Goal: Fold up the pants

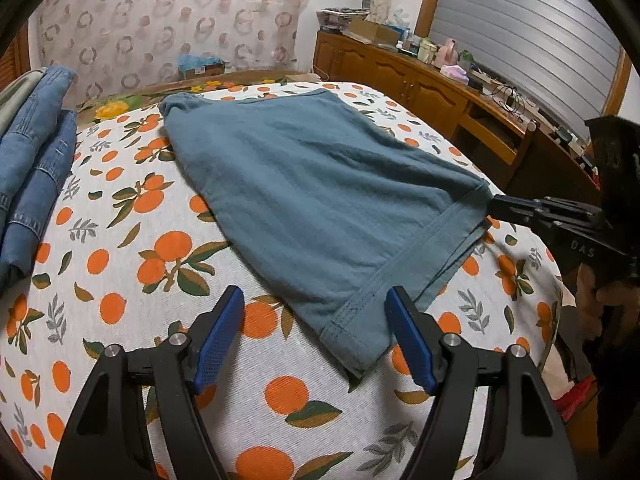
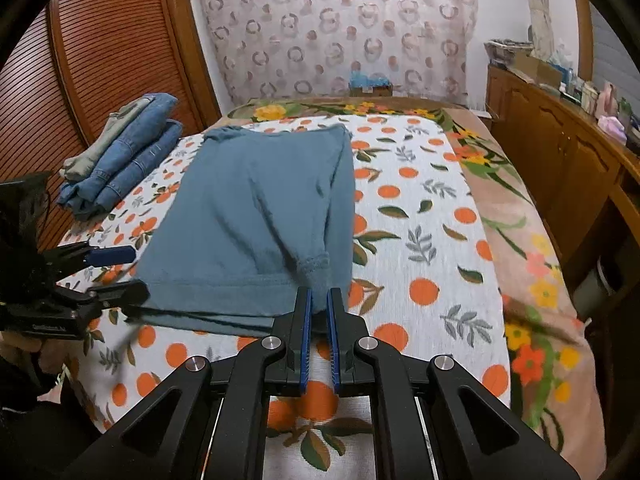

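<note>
Teal pants (image 1: 312,200) lie flat on the orange-print bedspread (image 1: 120,272), hem end nearest the grippers. The right gripper (image 2: 318,300) has its blue pads nearly together, pinching one hem corner. The left gripper (image 1: 316,300) stands with fingers well apart, the other hem corner lying between them, untouched. Folded jeans (image 2: 124,164) sit stacked far beyond the left fingers.

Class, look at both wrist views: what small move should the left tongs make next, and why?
Probably close the left tongs on the near hem corner of the teal pants. They stand open with that corner lying between the pads, while the right tongs are already shut on the other corner, so both ends could then lift together.
</note>
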Demonstrator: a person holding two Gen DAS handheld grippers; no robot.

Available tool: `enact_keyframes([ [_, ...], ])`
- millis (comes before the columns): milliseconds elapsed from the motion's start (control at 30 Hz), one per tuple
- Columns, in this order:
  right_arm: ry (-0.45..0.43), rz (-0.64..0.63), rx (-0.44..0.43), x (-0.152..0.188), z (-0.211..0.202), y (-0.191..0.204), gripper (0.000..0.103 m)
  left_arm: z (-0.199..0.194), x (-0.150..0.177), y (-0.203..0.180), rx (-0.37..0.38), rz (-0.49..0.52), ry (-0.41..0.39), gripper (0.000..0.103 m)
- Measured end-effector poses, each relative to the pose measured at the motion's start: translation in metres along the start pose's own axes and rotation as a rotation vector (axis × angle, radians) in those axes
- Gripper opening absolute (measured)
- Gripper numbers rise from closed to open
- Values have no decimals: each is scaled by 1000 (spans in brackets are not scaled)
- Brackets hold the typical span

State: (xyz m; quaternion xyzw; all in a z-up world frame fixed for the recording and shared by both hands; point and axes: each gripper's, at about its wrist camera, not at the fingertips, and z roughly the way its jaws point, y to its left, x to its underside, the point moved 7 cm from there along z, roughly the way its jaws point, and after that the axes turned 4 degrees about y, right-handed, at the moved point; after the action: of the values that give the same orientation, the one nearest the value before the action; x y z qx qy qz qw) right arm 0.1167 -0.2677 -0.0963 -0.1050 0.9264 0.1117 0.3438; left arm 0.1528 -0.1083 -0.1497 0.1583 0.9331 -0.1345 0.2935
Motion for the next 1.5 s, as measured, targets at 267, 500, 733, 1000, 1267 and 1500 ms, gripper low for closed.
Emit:
enact_keyframes([
  [267, -16, -3, 15, -8, 1, 3, 28, -4, 6, -4, 19, -16, -4, 59],
  [500, -16, 6, 20, -15, 13, -2, 32, -3, 11, -7, 19, -9, 12, 54],
  [733, 34, -14, 36, -11, 28, -2, 35, -2, 14, -13, 9, 6, 14, 54],
  [1000, 37, -19, 11, -11, 30, -1, 35, -2, 13, -18, 27, 9, 11, 36],
  [1267, 33, -8, -34, -10, 31, -1, 23, -7, 9, -18, 39, 17, -12, 19],
  [1500, -2, -17, -88, -8, 14, 12, 11, -22, 5, -12, 34, 18, -44, 17],
])
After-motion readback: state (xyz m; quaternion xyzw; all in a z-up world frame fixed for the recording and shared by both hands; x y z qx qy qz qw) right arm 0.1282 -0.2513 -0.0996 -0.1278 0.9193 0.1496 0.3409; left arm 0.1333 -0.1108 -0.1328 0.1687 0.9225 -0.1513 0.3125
